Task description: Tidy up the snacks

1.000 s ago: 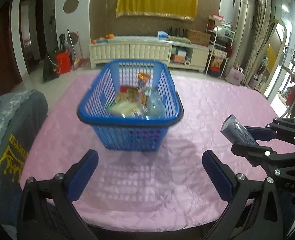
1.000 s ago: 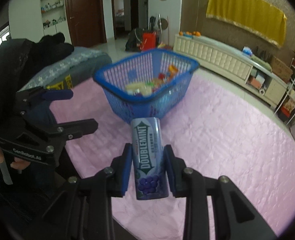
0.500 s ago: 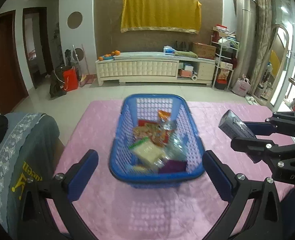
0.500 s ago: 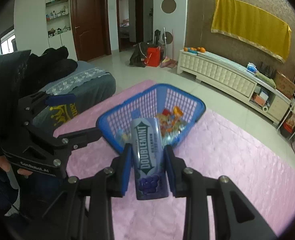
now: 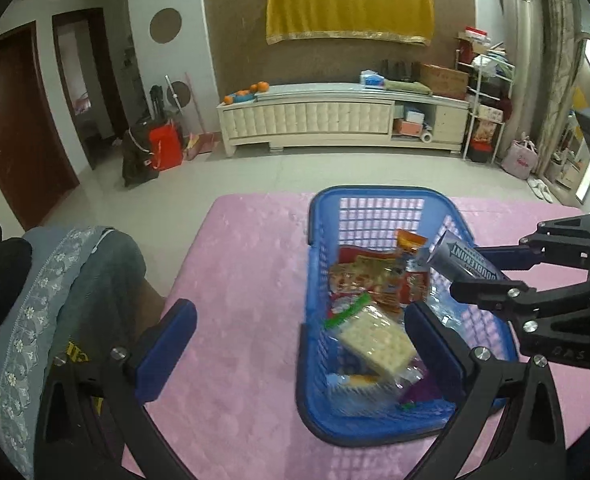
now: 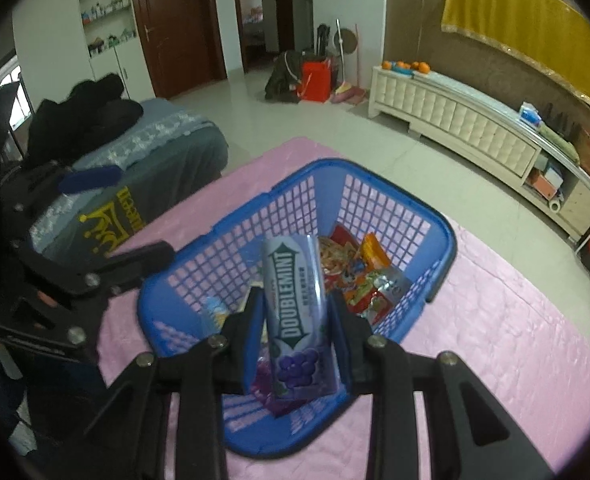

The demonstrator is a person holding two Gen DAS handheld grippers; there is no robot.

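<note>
A blue plastic basket point(image 5: 315, 240) point(image 6: 379, 172) stands on the pink tablecloth and holds several snack packets point(image 5: 371, 284) point(image 6: 359, 264). My right gripper point(image 6: 297, 320) is shut on a purple Doublemint pack point(image 6: 295, 300) and holds it above the basket's near half. That pack point(image 5: 463, 260) also shows in the left wrist view, over the basket's right rim. My left gripper point(image 5: 299, 344) is open and empty, low over the table, with its right finger over the basket.
The pink-covered table point(image 5: 239, 264) ends at a far edge just beyond the basket. A grey chair back with black clothes point(image 6: 135, 148) stands at the left. A white cabinet point(image 5: 335, 124) lines the far wall.
Both grippers have risen and moved forward. The right gripper has carried the Doublemint pack from in front of the basket to above its inside. The left gripper has shifted left of the basket.
</note>
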